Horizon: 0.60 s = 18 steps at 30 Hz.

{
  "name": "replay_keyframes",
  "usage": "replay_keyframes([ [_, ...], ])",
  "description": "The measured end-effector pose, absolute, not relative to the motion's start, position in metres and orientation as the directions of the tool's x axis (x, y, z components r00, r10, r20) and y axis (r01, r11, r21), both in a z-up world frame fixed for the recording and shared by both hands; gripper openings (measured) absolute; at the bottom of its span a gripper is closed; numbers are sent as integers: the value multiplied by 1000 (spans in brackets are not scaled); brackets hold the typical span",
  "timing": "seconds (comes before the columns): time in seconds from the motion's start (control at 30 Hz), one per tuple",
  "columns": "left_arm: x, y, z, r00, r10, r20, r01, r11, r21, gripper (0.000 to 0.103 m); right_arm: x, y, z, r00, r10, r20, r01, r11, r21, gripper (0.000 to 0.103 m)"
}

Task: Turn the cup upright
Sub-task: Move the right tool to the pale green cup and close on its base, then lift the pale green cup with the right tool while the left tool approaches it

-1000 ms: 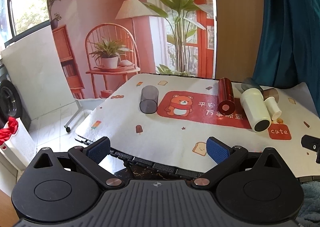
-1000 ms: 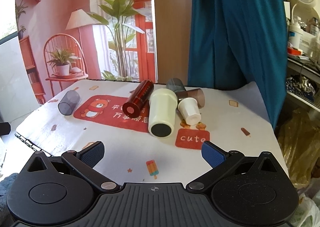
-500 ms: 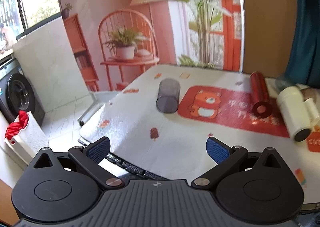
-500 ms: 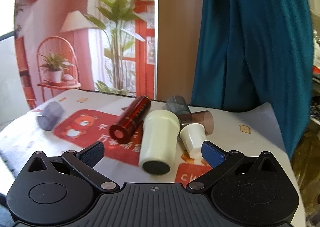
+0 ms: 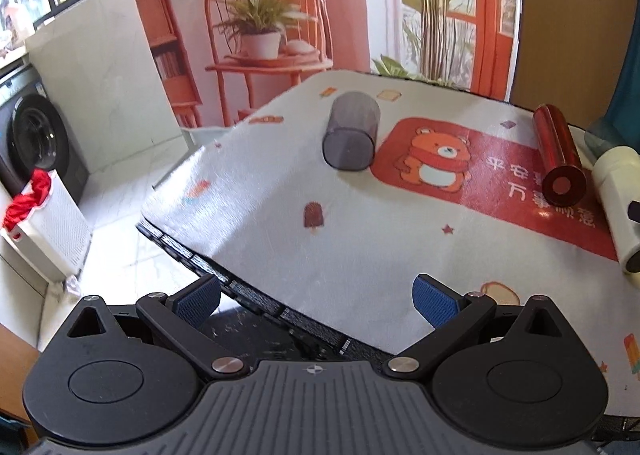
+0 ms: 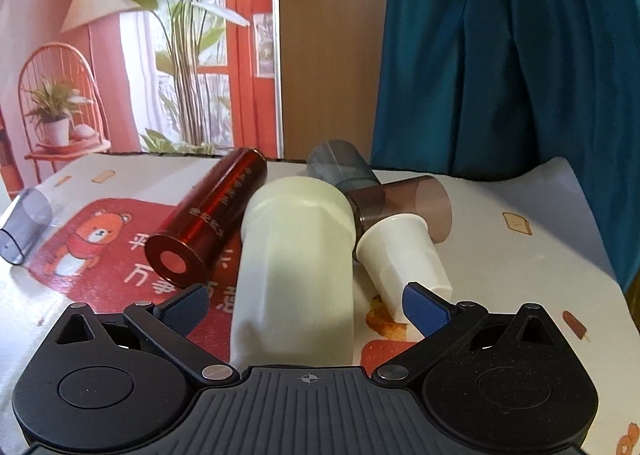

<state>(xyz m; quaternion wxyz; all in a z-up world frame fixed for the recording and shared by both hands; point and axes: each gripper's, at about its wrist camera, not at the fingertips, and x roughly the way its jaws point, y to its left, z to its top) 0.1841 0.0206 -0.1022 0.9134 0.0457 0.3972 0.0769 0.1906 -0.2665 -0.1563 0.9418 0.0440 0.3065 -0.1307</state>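
Several cups lie on their sides on the printed tablecloth. A large cream cup lies between the open jaws of my right gripper, its base toward me; the blue pads are apart from its sides. A small white cup lies right of it, a red metallic cup left of it. A brown cup and a grey-blue cup lie behind. A smoky grey cup lies alone far ahead of my open, empty left gripper, which hovers at the table's near edge.
The table's left edge drops to a tiled floor with a white basket and a washing machine. A teal curtain hangs behind the right end. A printed backdrop stands behind the table.
My right gripper has moved forward and down until the cream cup lies between its jaws. My left gripper has moved forward and left toward the smoky grey cup.
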Motion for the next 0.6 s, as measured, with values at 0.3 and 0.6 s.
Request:
replay_keyframes([
  [0.3, 178, 17, -115, 656, 170, -736, -89, 985, 149, 103, 203, -266, -173, 730, -199, -654, 285, 958, 26, 69],
  [0.6, 169, 20, -120, 640, 148, -754, -93, 989, 115, 103, 177, -258, -170, 716, -174, -676, 266, 963, 33, 69],
])
